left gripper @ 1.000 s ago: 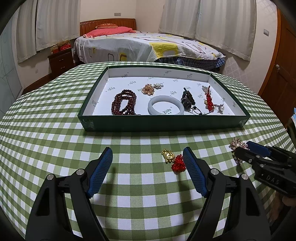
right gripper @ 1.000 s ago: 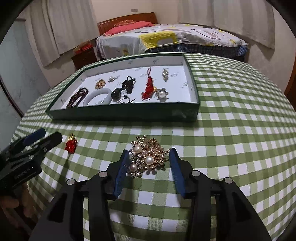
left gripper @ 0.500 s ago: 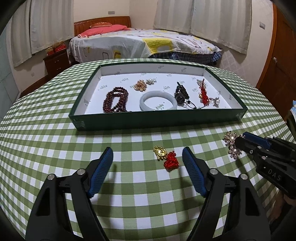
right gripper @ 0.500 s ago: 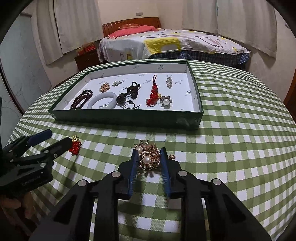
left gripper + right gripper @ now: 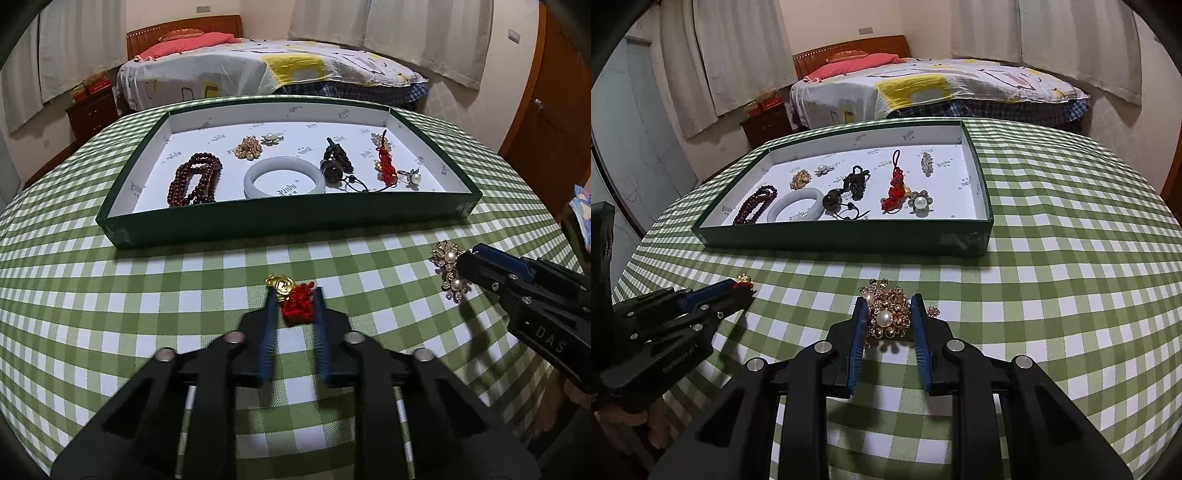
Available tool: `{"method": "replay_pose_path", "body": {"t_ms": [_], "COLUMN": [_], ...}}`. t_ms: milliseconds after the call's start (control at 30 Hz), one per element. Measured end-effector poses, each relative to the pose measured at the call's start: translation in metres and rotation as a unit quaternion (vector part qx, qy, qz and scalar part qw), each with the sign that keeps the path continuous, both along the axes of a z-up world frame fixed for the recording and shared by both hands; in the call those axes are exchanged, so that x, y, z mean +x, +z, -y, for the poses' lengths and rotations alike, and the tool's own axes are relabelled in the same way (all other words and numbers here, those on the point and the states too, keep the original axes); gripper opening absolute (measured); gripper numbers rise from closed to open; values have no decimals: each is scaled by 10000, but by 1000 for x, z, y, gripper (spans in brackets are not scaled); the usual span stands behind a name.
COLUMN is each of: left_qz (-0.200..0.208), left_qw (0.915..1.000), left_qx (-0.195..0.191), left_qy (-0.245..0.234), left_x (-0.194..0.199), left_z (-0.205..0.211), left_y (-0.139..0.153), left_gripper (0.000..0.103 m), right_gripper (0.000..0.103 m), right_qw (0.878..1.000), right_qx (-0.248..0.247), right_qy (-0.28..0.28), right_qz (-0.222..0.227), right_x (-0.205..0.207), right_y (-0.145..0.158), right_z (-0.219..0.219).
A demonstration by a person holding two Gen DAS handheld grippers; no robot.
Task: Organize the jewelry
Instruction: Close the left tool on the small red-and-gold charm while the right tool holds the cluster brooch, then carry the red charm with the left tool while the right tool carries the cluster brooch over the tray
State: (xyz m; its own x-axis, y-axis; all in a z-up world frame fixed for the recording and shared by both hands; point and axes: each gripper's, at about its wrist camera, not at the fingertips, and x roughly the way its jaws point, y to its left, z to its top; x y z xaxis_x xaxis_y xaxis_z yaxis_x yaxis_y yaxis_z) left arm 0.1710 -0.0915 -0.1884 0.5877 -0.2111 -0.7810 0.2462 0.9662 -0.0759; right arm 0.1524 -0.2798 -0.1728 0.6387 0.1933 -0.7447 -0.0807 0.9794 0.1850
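A red knotted charm with a gold piece (image 5: 297,308) lies on the green checked tablecloth, and my left gripper (image 5: 295,297) is shut on it. Seen from the right wrist, the left gripper (image 5: 744,290) shows only a tip of the charm (image 5: 743,278). My right gripper (image 5: 888,301) is shut on a gold brooch with pearls (image 5: 886,319), which rests on the cloth. From the left wrist, the right gripper (image 5: 467,258) has the brooch (image 5: 448,264) sticking out past its tips. Just beyond both stands the green tray (image 5: 288,221) with white lining.
The tray (image 5: 842,240) holds dark red beads (image 5: 194,181), a pale bangle (image 5: 284,181), a black tassel (image 5: 336,158), a red knot (image 5: 384,162) and small brooches. The round table's edge curves off on both sides. A bed (image 5: 923,85) stands behind.
The left jaws have gone from wide open to shut on the red charm. The right jaws have narrowed from around the brooch to pressing on it. Neither hand has moved far.
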Motion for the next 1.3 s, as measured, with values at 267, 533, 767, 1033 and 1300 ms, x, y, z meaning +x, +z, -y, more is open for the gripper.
{"method": "replay_pose_path", "body": {"t_ms": [267,533,767,1033,1300], "left_qz": [50,178,378,635,1017], "left_qw": [9999,9998,9992,9976,9940], "left_qx": [-115,-85,-4,-154,-330], "left_qy": [28,77,126,211,223], "left_x": [-1,-3,-7,-10,9], "left_z": [-4,-10,-13,-23,-28], "left_y": [3,10,22,45,79], "left_gripper": [12,12,12,12,12], "right_gripper": [25,25,25,25,25], "right_qw": [10000,9999,9998,9991,9962], "right_qx": [-20,-99,-150,-105,-80], "right_qy": [-2,25,51,82,128], "right_qz": [24,42,135,404,854], "right_x": [0,-2,-5,-11,8], "right_y": [1,2,11,34,72], "right_z": [-1,-5,-8,-12,-14]}}
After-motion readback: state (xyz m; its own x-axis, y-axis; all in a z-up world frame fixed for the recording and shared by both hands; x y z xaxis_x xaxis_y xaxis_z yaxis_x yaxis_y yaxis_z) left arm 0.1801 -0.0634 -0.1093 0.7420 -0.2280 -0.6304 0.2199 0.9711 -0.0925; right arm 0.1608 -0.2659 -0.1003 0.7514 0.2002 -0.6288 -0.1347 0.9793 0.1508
